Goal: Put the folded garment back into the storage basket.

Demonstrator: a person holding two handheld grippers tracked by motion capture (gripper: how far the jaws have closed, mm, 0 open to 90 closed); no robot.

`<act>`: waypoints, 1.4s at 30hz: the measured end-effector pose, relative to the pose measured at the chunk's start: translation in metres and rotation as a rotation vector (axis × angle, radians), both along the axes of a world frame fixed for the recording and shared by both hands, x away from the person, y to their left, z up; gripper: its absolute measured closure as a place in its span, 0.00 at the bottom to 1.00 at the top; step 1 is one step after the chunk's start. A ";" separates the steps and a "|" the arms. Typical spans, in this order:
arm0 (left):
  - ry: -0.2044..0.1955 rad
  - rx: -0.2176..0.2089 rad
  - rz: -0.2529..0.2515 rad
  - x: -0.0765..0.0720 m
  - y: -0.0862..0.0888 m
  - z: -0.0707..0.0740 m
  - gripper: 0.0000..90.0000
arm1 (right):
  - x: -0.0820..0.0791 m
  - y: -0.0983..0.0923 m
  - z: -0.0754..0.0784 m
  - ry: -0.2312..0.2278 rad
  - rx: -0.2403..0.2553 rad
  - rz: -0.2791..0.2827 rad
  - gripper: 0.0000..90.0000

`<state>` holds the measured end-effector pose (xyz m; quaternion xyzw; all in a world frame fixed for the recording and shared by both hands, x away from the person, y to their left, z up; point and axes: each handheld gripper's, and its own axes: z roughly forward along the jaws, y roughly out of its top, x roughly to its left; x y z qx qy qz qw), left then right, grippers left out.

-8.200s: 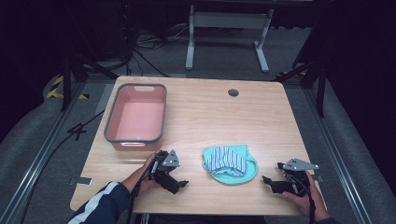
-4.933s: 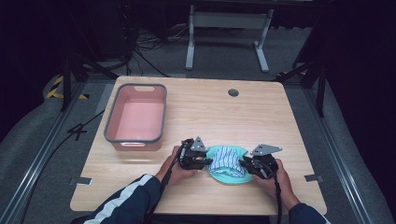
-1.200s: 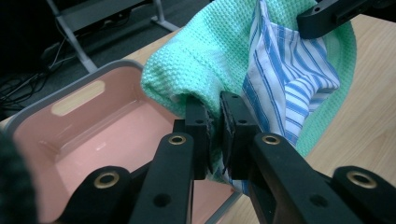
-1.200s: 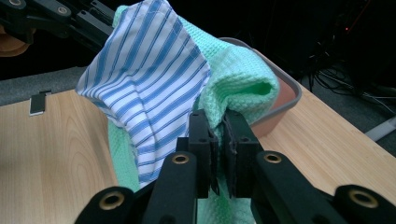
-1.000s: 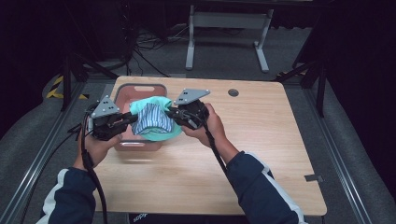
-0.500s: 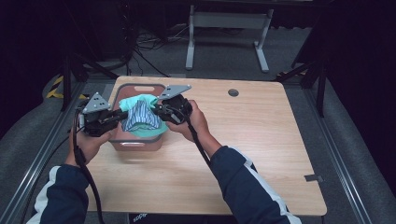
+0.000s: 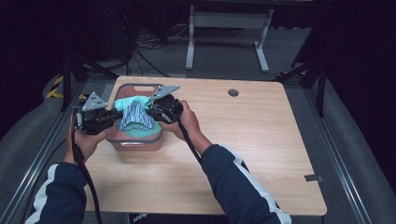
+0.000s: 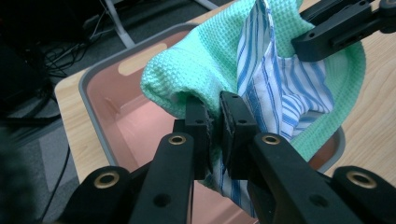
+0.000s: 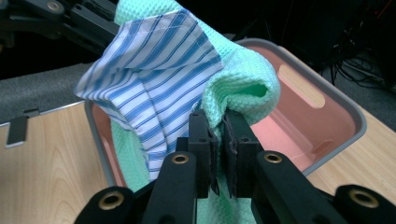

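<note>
Two grippers hold one bundle of cloth between them above the pink bin near the desk's left edge. Nearest, the person's forearms come up from the desk's near edge, with bare wood between and to the right of them. The left gripper sits at the bin's left side, partly out past the desk's left edge; in the left gripper view its jaws are clenched on the fold where the green waffle-weave towel meets the blue-striped white cloth. The right gripper reaches in from the bin's right side; in the right gripper view its jaws are likewise pinched tight on the green towel beside the striped cloth. The bundle hangs sagging over the bin's near half, its lower folds dipping inside the grey rim; whether they touch the floor of the bin I cannot tell. Beyond the cloth the bin's far half lies open, with its handle slot clear. Farther off, the desk is bare to its right edge and far right corner, save a round cable hole near the far edge.
</note>
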<state>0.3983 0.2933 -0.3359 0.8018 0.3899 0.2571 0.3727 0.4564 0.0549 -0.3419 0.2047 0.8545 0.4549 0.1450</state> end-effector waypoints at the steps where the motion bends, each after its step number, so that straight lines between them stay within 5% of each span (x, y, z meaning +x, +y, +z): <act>1: 0.005 0.000 0.007 0.001 0.000 -0.002 0.92 | 0.002 0.001 -0.003 0.008 -0.002 -0.002 0.92; 7: 0.007 -0.019 0.023 0.006 0.006 -0.008 0.92 | 0.009 0.009 -0.017 0.040 -0.006 -0.003 0.92; 31: 0.067 0.076 0.048 0.017 0.001 -0.045 0.90 | 0.020 0.018 -0.053 0.112 -0.047 -0.016 0.89; 42: 0.060 0.071 0.068 0.014 0.001 -0.047 0.73 | 0.019 0.017 -0.055 0.106 -0.051 -0.018 0.81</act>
